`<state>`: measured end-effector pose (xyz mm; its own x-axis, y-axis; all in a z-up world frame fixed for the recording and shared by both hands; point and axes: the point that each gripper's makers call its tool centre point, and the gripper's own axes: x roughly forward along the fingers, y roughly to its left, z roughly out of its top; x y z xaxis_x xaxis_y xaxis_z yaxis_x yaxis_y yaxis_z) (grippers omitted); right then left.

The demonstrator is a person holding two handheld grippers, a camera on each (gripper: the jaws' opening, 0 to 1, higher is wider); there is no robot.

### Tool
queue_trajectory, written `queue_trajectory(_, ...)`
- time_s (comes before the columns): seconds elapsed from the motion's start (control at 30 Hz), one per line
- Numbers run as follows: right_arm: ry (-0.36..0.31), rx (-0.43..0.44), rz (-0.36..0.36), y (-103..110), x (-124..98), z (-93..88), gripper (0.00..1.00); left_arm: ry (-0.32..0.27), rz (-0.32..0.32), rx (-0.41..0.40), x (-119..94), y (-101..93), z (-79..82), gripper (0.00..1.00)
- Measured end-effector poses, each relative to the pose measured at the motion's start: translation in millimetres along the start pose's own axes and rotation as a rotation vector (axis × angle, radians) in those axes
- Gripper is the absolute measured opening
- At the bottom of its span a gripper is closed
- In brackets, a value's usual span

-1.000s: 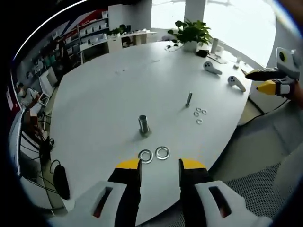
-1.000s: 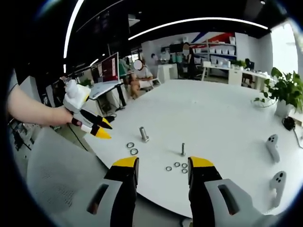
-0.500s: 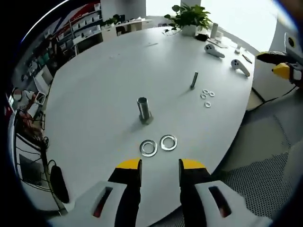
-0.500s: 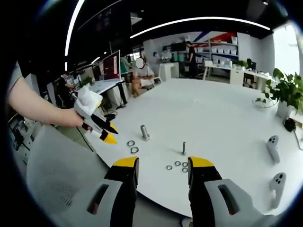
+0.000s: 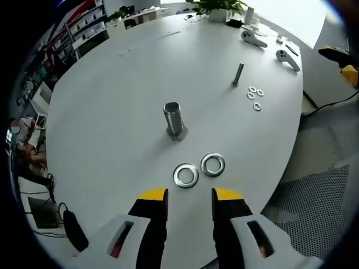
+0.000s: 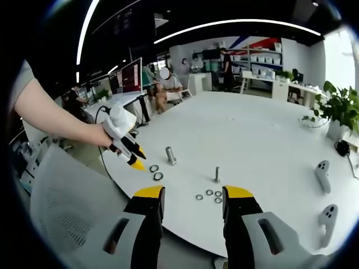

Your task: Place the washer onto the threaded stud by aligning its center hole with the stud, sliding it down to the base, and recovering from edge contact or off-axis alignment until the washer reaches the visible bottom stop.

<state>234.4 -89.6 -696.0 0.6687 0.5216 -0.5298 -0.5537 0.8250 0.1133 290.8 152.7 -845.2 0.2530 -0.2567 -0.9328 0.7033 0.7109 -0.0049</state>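
A thick threaded stud (image 5: 173,119) stands upright on the white round table (image 5: 112,112). Two large washers (image 5: 185,175) (image 5: 213,165) lie flat just before it. My left gripper (image 5: 189,196) hovers open right above the table edge, short of those washers, holding nothing. The right gripper view has the left gripper (image 6: 137,158) in a hand, pointing down at the large washers (image 6: 156,172) beside the thick stud (image 6: 170,156). My right gripper (image 6: 189,196) is open and empty, back from the table edge, facing a thin stud (image 6: 217,175) and several small washers (image 6: 208,194).
The thin stud (image 5: 238,74) and small washers (image 5: 255,96) lie farther right. Two white controllers (image 5: 253,38) (image 5: 288,58) rest near the far rim, also controllers (image 6: 322,174) at right. A potted plant (image 6: 336,109) stands at the back. A mesh chair (image 6: 61,207) sits below the table edge.
My left gripper has come forward and lower over the table edge, so the thick stud and two large washers loom closer. The right gripper has barely moved.
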Motion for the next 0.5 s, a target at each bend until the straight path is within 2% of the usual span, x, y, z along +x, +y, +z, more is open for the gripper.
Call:
queue_trajectory(0.17, -0.001, 0.001, -0.007, -1.6, -0.3, -0.2, 0.43, 0.049, 0.002, 0.020, 12.7, 1.6, -2.5, 0.28)
queue_trajectory(0.3, 0.000, 0.009, -0.012, -3.2, -0.7, -0.9, 0.43, 0.054, -0.003, 0.033, 16.9, 1.6, 2.2, 0.28)
queue_trajectory(0.5, 0.001, 0.012, -0.010, -2.9, -0.4, -1.3, 0.43, 0.104, -0.004, 0.095, 23.5, 3.1, 1.6, 0.27)
